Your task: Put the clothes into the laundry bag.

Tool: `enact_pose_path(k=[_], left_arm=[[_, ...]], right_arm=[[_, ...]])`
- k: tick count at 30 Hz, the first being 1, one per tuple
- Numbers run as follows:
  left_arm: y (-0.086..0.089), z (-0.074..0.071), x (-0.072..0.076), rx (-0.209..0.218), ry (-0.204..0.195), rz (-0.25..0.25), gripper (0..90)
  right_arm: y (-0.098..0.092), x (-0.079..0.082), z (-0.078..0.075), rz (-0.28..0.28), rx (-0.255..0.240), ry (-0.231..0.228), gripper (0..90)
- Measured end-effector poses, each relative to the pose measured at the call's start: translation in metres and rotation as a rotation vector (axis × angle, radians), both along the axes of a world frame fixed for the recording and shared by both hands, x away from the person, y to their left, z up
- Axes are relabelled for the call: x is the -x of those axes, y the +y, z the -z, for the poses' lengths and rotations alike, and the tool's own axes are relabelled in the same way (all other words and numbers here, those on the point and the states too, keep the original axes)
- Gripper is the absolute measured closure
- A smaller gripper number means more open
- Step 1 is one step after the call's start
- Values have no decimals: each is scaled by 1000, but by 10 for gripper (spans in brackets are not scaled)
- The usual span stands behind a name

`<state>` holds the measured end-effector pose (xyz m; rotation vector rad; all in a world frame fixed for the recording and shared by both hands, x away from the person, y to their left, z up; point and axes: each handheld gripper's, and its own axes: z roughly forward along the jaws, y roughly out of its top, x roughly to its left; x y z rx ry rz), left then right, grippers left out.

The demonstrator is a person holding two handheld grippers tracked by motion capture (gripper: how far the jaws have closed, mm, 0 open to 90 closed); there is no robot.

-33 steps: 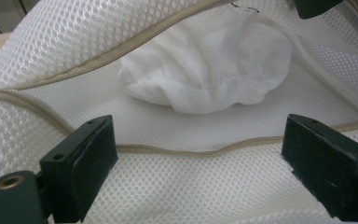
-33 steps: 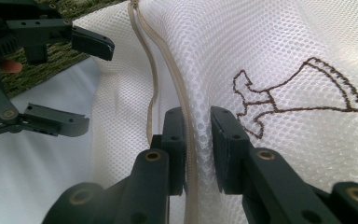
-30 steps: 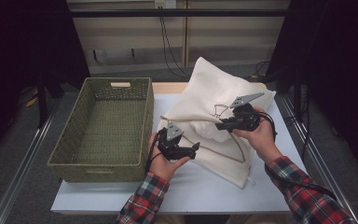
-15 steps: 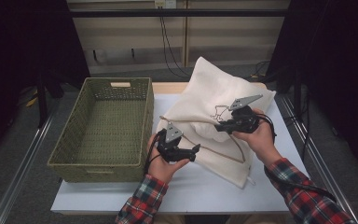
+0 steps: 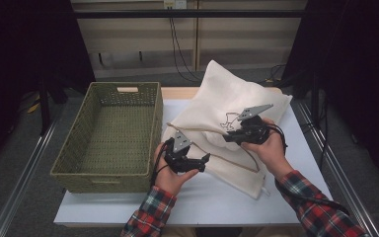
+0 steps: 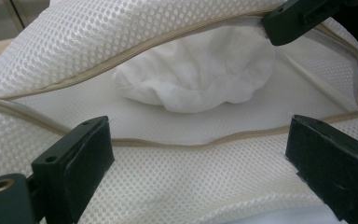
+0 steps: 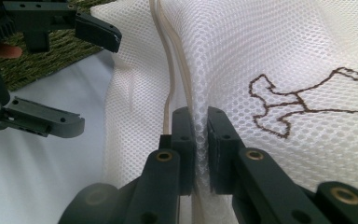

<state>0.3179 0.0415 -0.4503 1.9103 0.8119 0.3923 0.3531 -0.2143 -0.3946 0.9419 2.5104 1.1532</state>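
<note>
At bag rim, right gripper stays clamped

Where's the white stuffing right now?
In the left gripper view, the white stuffing sits inside the open mesh bag, beyond the left gripper.

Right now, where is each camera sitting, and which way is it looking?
High view: above the table's near side, looking forward and down at the cream mesh laundry bag and green woven basket; both plaid-sleeved forearms show.
Left gripper view: on the left gripper, facing the bag's open zipper mouth with white cloth inside; its open jaws show.
Right gripper view: on the right gripper, jaws shut on the bag's mesh.
Shared: both gripper views show the other gripper.
</note>
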Motion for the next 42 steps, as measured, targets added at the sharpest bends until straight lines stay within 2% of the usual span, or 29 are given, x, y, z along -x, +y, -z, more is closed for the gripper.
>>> enact_pose_path(k=[9, 15, 19, 22, 30, 42], left_arm=[[3, 1, 1, 5, 5, -6, 74], [3, 0, 3, 4, 1, -11, 73], [4, 1, 2, 5, 3, -9, 71], [5, 1, 3, 2, 2, -7, 70], [6, 0, 5, 4, -2, -3, 70], [6, 2, 5, 0, 5, -5, 72]], right_arm=[[8, 5, 11, -6, 24, -12, 825], [10, 7, 13, 4, 26, -32, 830], [11, 8, 14, -5, 28, -27, 826], [12, 9, 15, 2, 35, -47, 824], [13, 10, 23, -5, 11, -40, 829], [14, 14, 34, -4, 8, -39, 826]])
